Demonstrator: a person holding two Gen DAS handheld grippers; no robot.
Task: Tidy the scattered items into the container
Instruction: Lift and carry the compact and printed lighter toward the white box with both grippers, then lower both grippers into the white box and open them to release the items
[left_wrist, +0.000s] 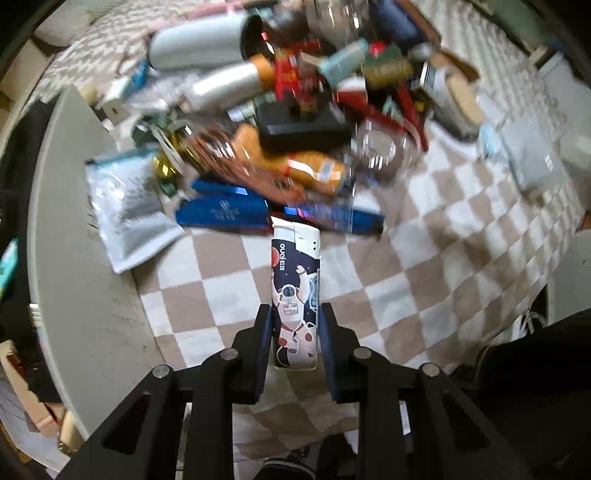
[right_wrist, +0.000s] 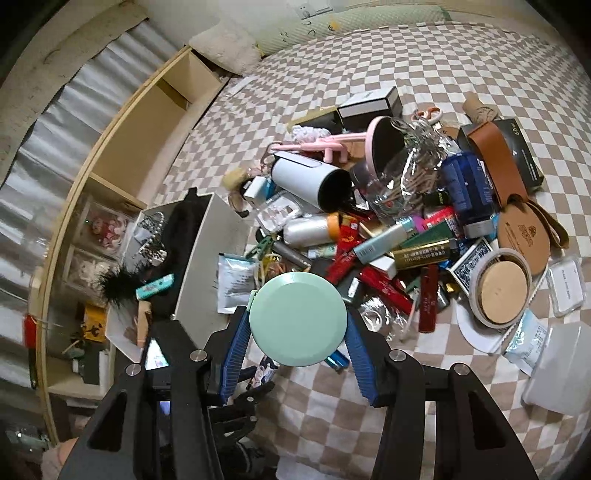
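Your left claw (left_wrist: 295, 325) is squeezing the lighter (left_wrist: 295, 291); your right claw (right_wrist: 297, 332) is hugging the green lid (right_wrist: 298, 319). Keep holding tight, and be swinging both over the box (right_wrist: 199, 254) to the right claw's left.

On the lighter (left_wrist: 295, 295) I am holding, I read "ouol" in white letters along its dark band, above a printed astronaut. Print also shows on the gold tube (right_wrist: 421, 254), the white sachet (left_wrist: 129, 199) and the blue boxes (left_wrist: 221, 214), all too blurred to read.
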